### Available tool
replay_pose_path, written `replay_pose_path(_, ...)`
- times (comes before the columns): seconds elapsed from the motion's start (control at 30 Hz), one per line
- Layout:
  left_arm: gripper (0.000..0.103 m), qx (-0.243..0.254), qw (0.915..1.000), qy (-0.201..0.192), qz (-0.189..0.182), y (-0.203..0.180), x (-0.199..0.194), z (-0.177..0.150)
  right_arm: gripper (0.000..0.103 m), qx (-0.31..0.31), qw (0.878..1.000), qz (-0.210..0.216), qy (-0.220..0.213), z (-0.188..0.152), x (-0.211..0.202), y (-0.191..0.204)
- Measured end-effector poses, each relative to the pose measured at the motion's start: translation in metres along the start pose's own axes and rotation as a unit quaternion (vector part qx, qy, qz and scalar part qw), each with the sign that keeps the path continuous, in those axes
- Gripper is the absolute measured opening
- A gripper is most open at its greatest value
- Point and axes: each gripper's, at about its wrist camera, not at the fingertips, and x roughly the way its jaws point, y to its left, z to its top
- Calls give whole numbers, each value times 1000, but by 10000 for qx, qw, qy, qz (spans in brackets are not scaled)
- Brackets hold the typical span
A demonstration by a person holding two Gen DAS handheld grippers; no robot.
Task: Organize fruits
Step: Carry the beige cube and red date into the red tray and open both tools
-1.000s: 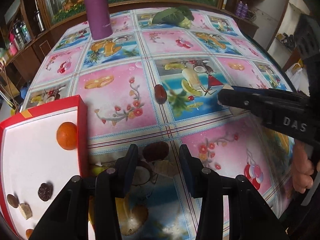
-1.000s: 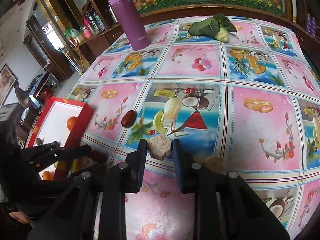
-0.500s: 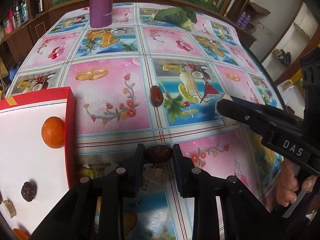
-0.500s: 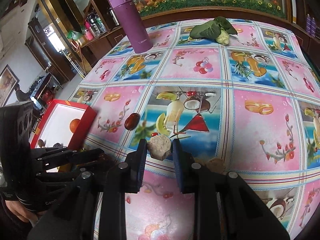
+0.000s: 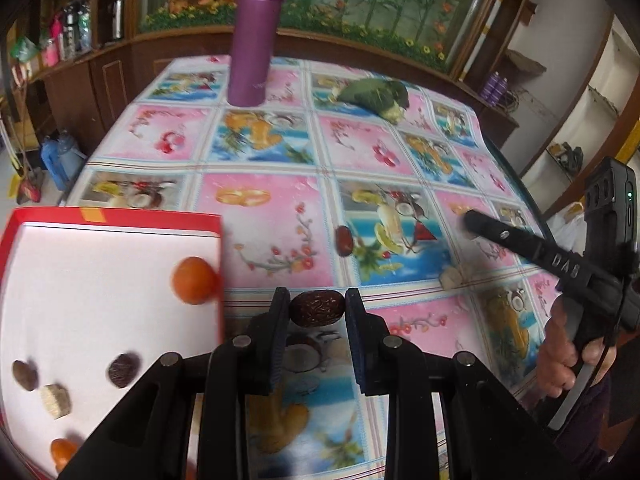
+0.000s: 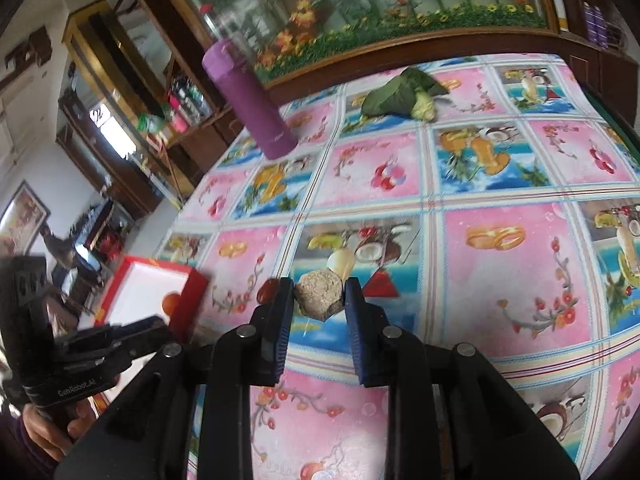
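The left gripper (image 5: 317, 308) pinches a dark date (image 5: 317, 308); the right gripper (image 6: 319, 295) pinches a beige lump (image 6: 319, 295). Either may slip before reaching the red box (image 5: 218, 264) at the table's left edge.

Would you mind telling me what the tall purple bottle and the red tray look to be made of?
The purple bottle looks like matte-coated metal or plastic: smooth, even colour, hardly any shine; I cannot tell which. The red tray looks like cardboard, perhaps a box lid: thin straight walls, flat white inside, a bit of orange tape on its rim.
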Motion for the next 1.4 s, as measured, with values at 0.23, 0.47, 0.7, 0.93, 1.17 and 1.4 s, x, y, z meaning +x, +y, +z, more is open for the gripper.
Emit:
replay_pose_path(0.23, 27, -33, 9980, -467, 421, 19, -30, -10, 28, 498, 9979, -84, -415, 14, -20, -28)
replay_pose_path(0.47, 27, -285, 9961, -639, 546, 43, -43, -22, 28, 468, 9977, -204, -446, 11, -13, -25)
replay_pose_path(0.7, 27, -492, 9950, -659, 567, 69, -45, -30, 28, 467, 9979, -56, -453, 3, -1, -2)
replay_pose_path(0.93, 27, -745, 9910, -780, 794, 105, -58, -38, 28, 111, 9988, 459, -155, -11, 33, 69)
replay_pose_path(1.17, 27, -976, 9856, -857, 1083, 134, -66, -47, 28, -310, 9950, 919, 233, -29, 72, 147)
replay_pose_path(1.4, 27, -990, 9810, -899, 1405, 150, -68, -52, 28, -688, 9901, 1068, 593, -48, 104, 206)
